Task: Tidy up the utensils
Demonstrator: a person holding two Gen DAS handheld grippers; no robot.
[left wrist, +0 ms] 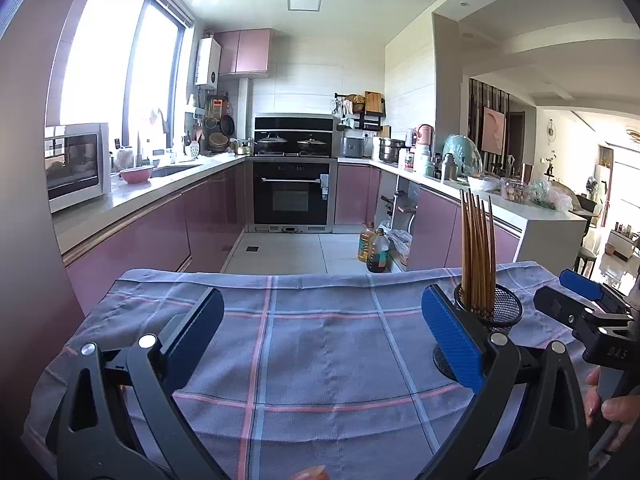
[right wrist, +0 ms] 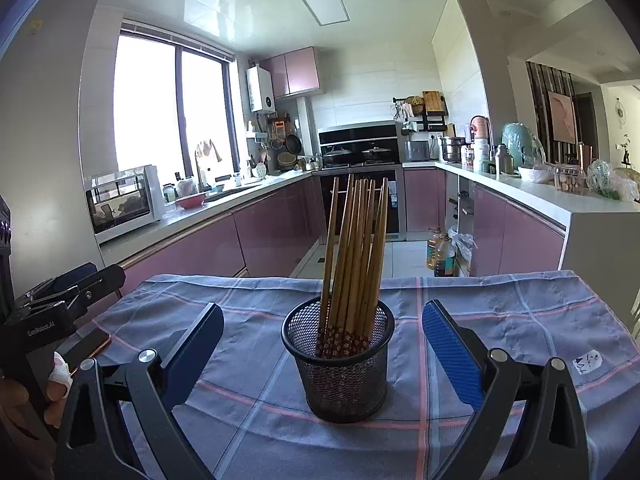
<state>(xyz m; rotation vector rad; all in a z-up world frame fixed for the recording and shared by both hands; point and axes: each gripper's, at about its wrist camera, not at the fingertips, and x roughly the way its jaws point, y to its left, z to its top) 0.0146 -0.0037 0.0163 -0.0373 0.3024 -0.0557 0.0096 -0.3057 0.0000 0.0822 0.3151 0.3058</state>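
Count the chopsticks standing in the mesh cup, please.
8 can be told apart, all standing upright, bunched together in the black mesh cup on the checked cloth; the chopsticks overlap, so one or two more may be hidden.

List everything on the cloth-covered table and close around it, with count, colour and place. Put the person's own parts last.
chopsticks: about ten, brown wood with red patterned ends, standing in the mesh cup
mesh cup: one, black, upright at the middle of the cloth
tablecloth: one, grey-blue with pink and white checks, spread over the table
phone: one, dark with orange edge, flat at the cloth's left edge
oil bottles: two, yellow and dark, on the floor beyond the table
left tool: one, black with blue pads, open, empty
right tool: one, black with blue pads, open, either side of the cup, not touching
hand: one, gripping the right tool's handle
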